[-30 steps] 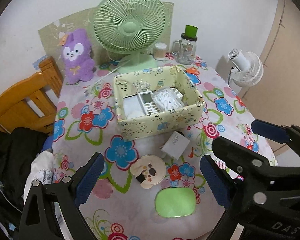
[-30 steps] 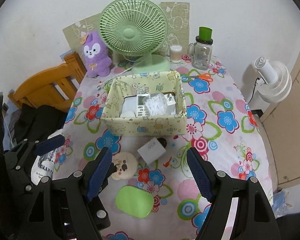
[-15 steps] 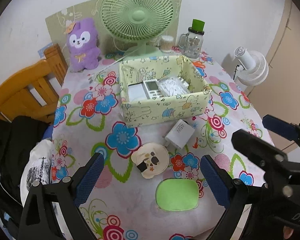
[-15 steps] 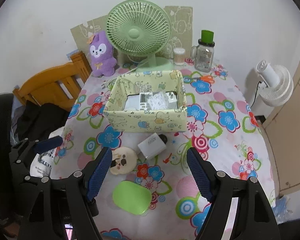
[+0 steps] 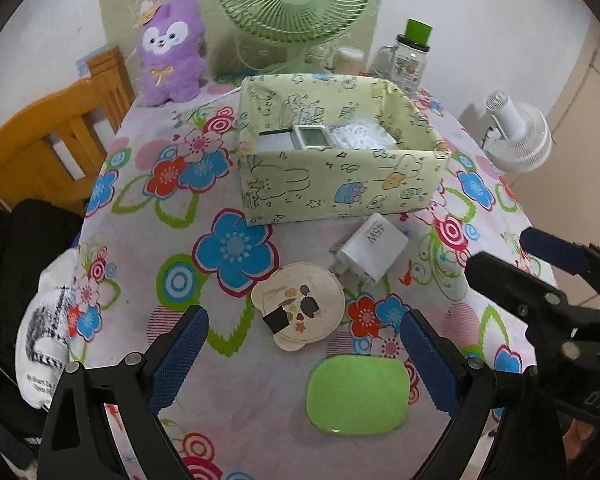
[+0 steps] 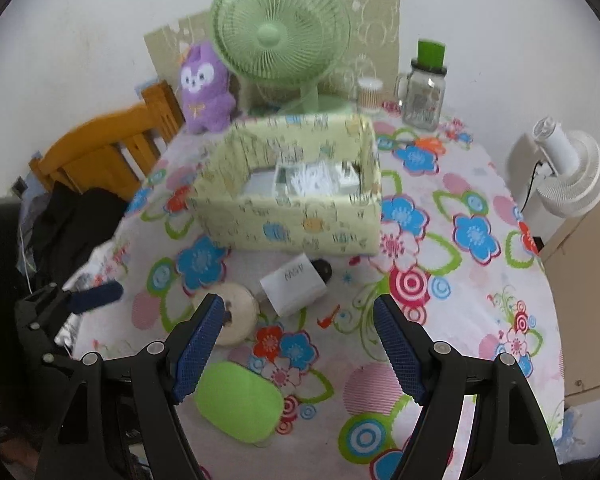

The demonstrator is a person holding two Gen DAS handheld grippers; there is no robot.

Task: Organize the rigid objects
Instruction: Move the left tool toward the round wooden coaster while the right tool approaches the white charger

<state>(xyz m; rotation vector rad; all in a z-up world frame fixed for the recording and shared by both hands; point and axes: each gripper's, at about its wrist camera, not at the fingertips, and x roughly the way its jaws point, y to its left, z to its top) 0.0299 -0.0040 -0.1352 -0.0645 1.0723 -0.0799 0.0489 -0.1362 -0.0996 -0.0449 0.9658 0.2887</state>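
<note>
A pale yellow-green patterned box (image 5: 340, 184) (image 6: 300, 220) stands mid-table and holds several white items. In front of it lie a white charger block (image 5: 370, 250) (image 6: 294, 286), a cream bear-shaped compact (image 5: 300, 306) (image 6: 238, 312) and a flat green case (image 5: 356, 394) (image 6: 238, 402). My left gripper (image 5: 304, 350) hangs open above the compact and the green case, touching neither. My right gripper (image 6: 298, 342) is open too, hovering over the cloth just in front of the charger, with nothing between its fingers.
A green desk fan (image 5: 296, 4), a purple plush toy (image 5: 172, 52) and a glass jar with a green lid (image 5: 410, 60) line the back of the flowered tablecloth (image 5: 172, 248). A wooden chair (image 5: 48, 136) stands left, a white floor fan (image 6: 568, 176) right.
Both grippers have sunk toward the table, so the box and the loose items look larger and closer. Both jaws stay as wide as before.
</note>
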